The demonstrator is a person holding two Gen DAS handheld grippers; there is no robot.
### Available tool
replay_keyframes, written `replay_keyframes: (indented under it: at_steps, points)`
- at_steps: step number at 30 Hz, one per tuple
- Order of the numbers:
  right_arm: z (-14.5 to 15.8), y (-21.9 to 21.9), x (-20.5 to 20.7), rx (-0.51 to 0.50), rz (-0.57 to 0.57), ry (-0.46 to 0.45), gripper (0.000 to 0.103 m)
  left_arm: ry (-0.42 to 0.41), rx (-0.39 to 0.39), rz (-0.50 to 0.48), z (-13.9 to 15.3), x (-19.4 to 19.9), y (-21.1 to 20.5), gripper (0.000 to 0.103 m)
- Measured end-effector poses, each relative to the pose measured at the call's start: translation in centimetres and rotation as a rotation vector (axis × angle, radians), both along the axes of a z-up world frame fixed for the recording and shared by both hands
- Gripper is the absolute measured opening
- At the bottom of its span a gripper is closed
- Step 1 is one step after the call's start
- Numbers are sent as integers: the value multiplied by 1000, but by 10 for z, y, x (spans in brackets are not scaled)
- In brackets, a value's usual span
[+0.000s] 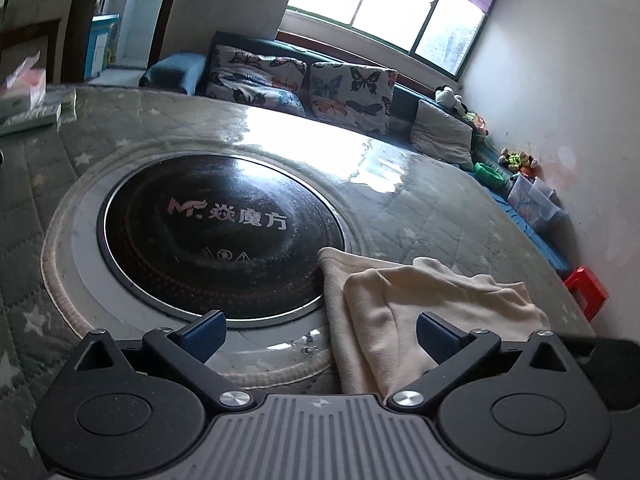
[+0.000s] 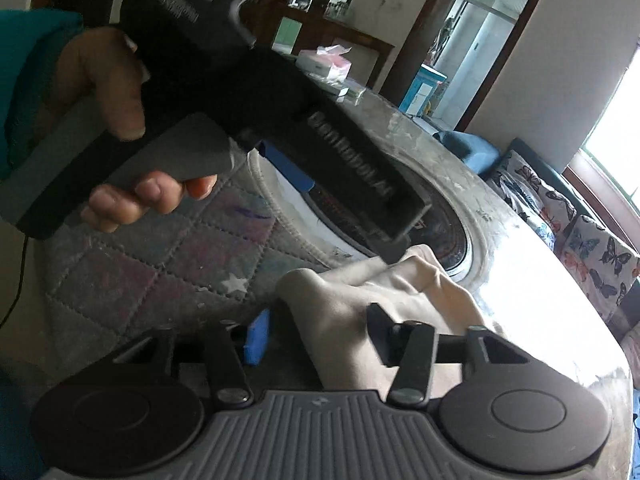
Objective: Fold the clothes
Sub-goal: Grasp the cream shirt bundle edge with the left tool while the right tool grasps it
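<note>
A cream garment (image 1: pixel 404 312) lies crumpled on the round quilted table, its edge over the black cooktop disc (image 1: pixel 220 232). My left gripper (image 1: pixel 320 332) is open, its blue fingers (image 1: pixel 204 330) spread wide, the right one resting over the cloth. In the right wrist view the same cream garment (image 2: pixel 360 296) lies between the fingers of my right gripper (image 2: pixel 320 336), which is open above it. The left gripper's body (image 2: pixel 240 80), held in a hand, hangs over the far end of the cloth.
The table (image 1: pixel 440 208) carries boxes (image 1: pixel 28 92) at its far left edge. A sofa with butterfly cushions (image 1: pixel 304 80) stands behind it under a window. A red stool (image 1: pixel 586 288) and toys sit by the right wall.
</note>
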State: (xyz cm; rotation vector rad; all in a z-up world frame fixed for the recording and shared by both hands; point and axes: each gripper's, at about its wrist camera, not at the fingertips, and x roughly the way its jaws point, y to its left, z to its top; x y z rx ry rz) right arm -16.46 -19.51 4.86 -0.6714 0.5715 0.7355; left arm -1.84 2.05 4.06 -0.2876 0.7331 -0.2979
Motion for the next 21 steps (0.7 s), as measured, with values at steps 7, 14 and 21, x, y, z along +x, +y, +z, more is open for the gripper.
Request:
replay_keyframes:
  at_steps: [7, 14, 21]
  points:
    - [6, -10, 10, 83, -65, 40, 19, 49, -136, 15, 4, 1, 1, 103]
    - [29, -40, 26, 256, -129, 110, 17, 150, -285, 59, -1, 10, -5, 102]
    - [36, -65, 18, 331, -139, 114, 16, 259, -430, 110, -17, 21, -10, 90]
